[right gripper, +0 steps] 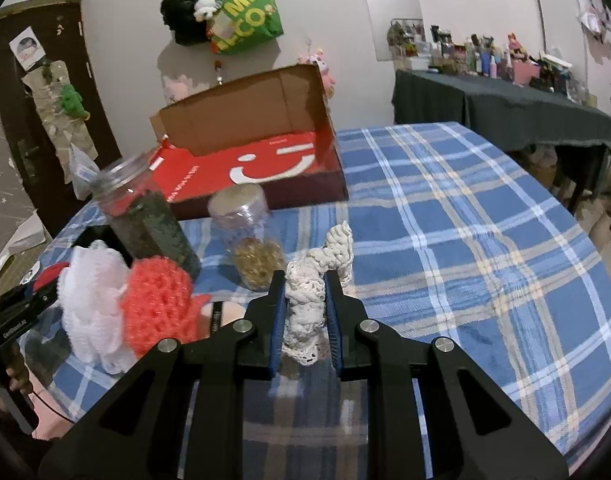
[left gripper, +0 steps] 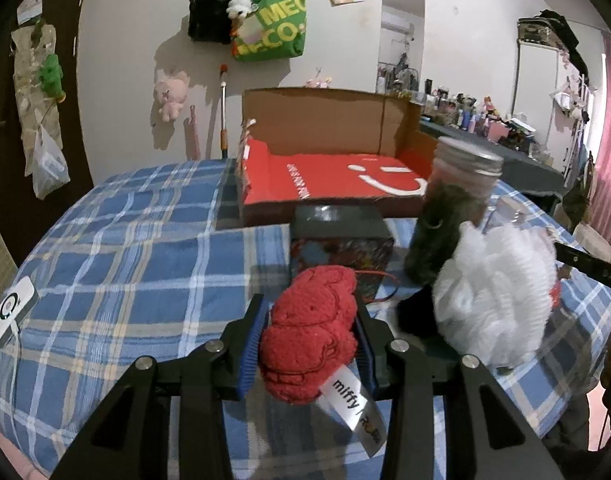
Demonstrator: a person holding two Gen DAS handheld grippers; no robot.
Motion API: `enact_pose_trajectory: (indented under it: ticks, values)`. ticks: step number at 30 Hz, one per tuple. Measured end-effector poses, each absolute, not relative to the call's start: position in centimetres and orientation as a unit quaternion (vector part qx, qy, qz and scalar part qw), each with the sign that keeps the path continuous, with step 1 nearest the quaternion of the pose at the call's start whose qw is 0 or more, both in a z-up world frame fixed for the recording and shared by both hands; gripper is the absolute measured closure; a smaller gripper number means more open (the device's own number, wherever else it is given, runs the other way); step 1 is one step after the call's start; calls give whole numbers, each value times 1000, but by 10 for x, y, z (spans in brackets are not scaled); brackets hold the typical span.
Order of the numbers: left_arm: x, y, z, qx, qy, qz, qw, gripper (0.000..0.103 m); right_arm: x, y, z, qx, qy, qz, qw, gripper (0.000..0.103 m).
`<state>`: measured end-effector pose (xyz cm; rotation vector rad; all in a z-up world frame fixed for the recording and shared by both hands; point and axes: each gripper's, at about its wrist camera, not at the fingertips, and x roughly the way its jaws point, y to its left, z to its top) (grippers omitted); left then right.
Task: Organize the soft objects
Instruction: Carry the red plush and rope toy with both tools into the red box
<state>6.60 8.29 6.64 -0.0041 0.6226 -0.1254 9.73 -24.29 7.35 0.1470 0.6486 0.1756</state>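
Observation:
My left gripper [left gripper: 309, 320] is shut on a red fuzzy plush [left gripper: 309, 336] with a white "miffy" tag, held above the blue plaid table. My right gripper [right gripper: 305, 292] is shut on a cream crocheted piece [right gripper: 315, 284], held upright over the table. A white mesh pouf [left gripper: 497, 288] lies right of the left gripper; it also shows in the right wrist view [right gripper: 91, 300] beside an orange-red crocheted piece [right gripper: 159, 304]. An open cardboard box with a red smiley-face floor [left gripper: 333, 184] stands at the back of the table and shows in the right wrist view [right gripper: 257, 164].
A jar of dark contents [left gripper: 449, 216] and a small dark tin box [left gripper: 339, 236] stand between the left gripper and the cardboard box. A second clear jar with golden contents [right gripper: 251, 236] stands ahead of the right gripper. A white device [left gripper: 13, 308] lies at the table's left edge.

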Motion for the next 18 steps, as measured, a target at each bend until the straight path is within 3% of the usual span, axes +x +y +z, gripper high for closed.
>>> enact_pose_trajectory:
  ticks: [18]
  values:
    - [77, 100, 64, -12, 333, -41, 942, 60, 102, -249, 76, 77, 326, 89, 938, 85]
